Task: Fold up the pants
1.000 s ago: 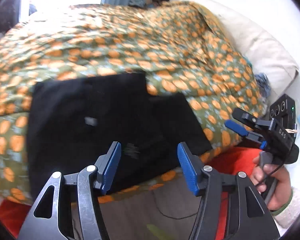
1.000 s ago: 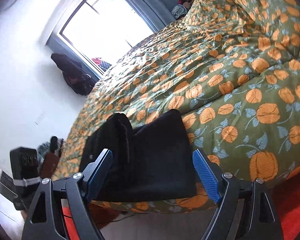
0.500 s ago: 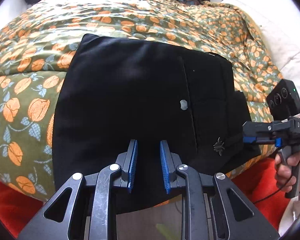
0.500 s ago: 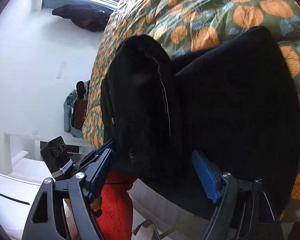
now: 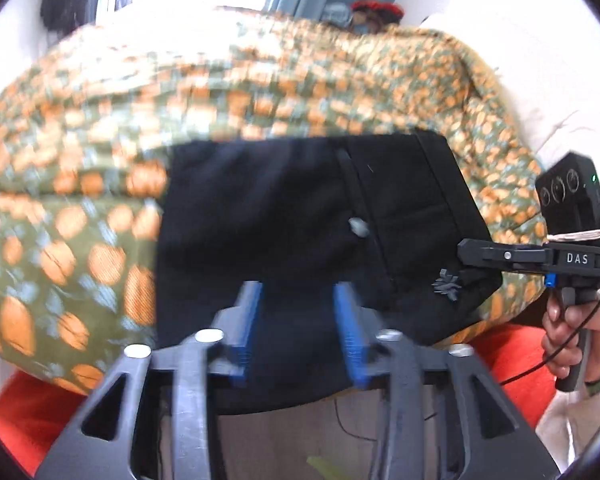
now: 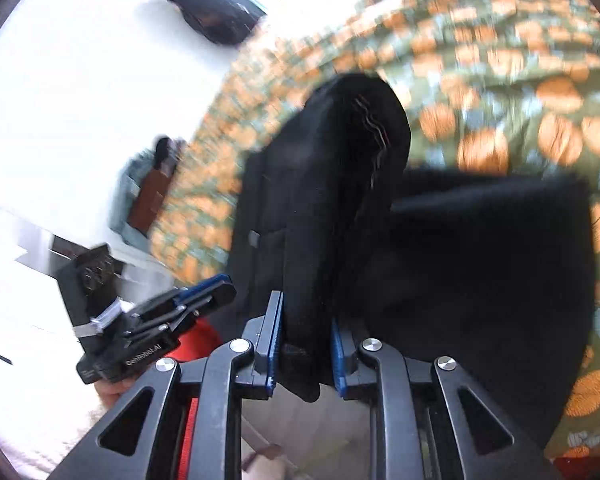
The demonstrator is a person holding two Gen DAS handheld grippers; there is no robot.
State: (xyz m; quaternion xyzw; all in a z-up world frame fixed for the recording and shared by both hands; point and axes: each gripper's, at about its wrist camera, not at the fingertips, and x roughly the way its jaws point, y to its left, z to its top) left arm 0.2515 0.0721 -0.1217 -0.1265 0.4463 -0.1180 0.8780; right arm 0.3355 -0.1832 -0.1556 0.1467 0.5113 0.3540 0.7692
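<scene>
Black pants [image 5: 300, 216] lie folded on the near edge of a bed with a green, orange-patterned duvet [image 5: 100, 160]. My left gripper [image 5: 298, 332] sits at the pants' near hem with its blue pads a hand's width apart; black cloth fills the gap, and I cannot tell whether it is pinched. My right gripper [image 6: 303, 344] is shut on a thick bunched fold of the pants [image 6: 340, 200], which rises from its jaws. The right gripper also shows in the left wrist view [image 5: 500, 256] at the pants' right edge. The left gripper shows in the right wrist view [image 6: 188, 304].
The duvet [image 6: 520, 100] covers the whole bed. A pale pillow lies at the far right by the wall. Red cloth [image 5: 512, 352] and floor lie below the bed's near edge. Dark clothes hang near a bright window [image 6: 212, 12].
My right gripper closed from wide open onto the bunched fold of the pants. My left gripper's pads, close together half a second ago, now stand wider apart. Both views are blurred by motion.
</scene>
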